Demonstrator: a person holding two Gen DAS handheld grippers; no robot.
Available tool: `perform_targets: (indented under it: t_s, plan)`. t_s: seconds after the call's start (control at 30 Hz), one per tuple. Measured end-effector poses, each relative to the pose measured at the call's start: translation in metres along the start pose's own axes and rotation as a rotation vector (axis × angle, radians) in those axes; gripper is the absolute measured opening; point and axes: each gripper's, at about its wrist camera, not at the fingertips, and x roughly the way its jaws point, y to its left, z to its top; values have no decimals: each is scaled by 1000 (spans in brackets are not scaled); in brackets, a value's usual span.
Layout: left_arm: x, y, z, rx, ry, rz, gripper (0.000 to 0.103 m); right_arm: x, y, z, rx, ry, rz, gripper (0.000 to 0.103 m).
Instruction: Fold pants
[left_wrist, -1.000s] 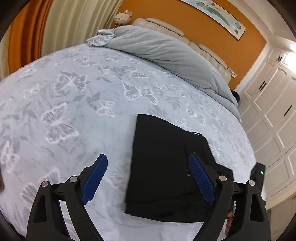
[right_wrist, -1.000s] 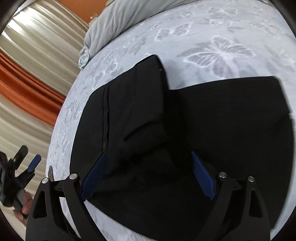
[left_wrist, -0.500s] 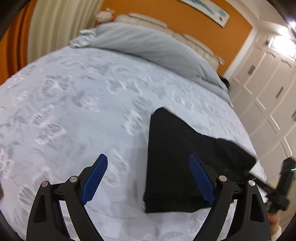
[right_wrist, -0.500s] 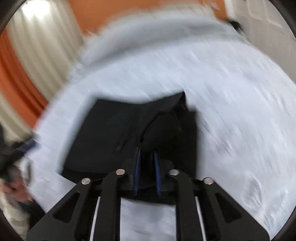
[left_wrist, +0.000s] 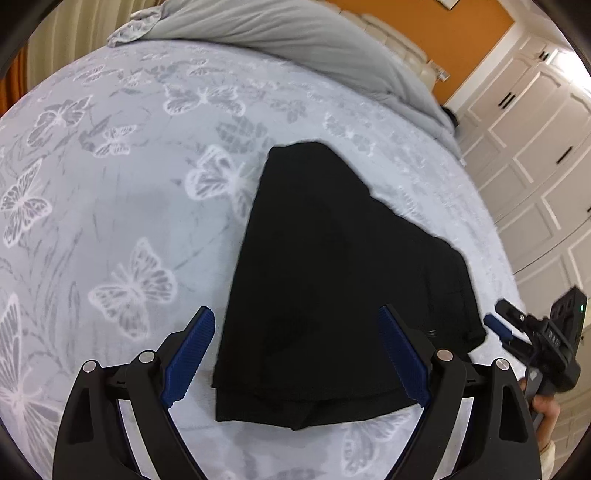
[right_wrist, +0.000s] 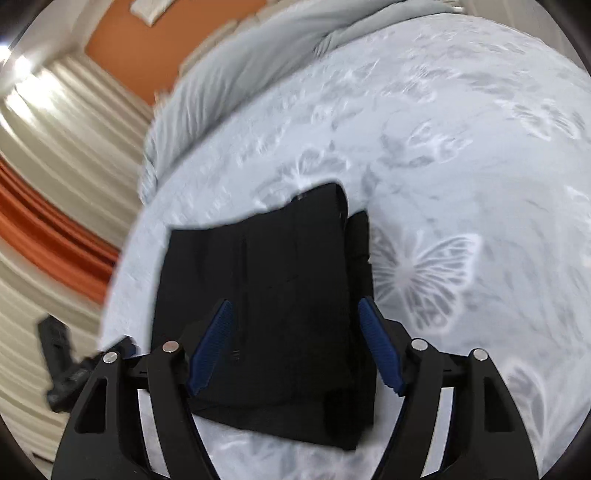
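The black pants (left_wrist: 332, 280) lie folded into a compact stack on the pale butterfly-print bed cover (left_wrist: 110, 206). My left gripper (left_wrist: 295, 354) is open and empty, hovering over the stack's near edge. The pants also show in the right wrist view (right_wrist: 273, 302). My right gripper (right_wrist: 295, 347) is open and empty just above their near edge. The right gripper also shows at the right edge of the left wrist view (left_wrist: 532, 339), beside the pants.
A grey duvet (left_wrist: 295, 40) is bunched at the head of the bed. White wardrobe doors (left_wrist: 546, 155) stand to the right. Cream and orange curtains (right_wrist: 48, 192) hang beyond the bed's left side. The left gripper's body (right_wrist: 62, 365) shows at the left edge of the right wrist view.
My right gripper was shut on a fold of the pants half a second ago; now it is open and the fabric lies flat. The left gripper has swung closer over the stack.
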Motion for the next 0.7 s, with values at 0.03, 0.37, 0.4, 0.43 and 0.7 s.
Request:
perform_targets:
  t_s: [0.03,0.37,0.4,0.43,0.7]
  plan:
    - [3,2,0,-8,7,12,87,3,4,-3,-22,20,-25,51]
    - [-12,24,10,-33,-7,34,87,-48,47,-35,-256,-30,-81,66]
    - [-10,23,9,-32,0,32,87,-35,31,-43,-207,48,-167,66]
    - [-9,21,8,-32,11,25,87,-31,23,-48,-180,83,-193,66]
    - [-6,-18,-10,93,9,10,87,-22,25,-72,-249,121,-110,45]
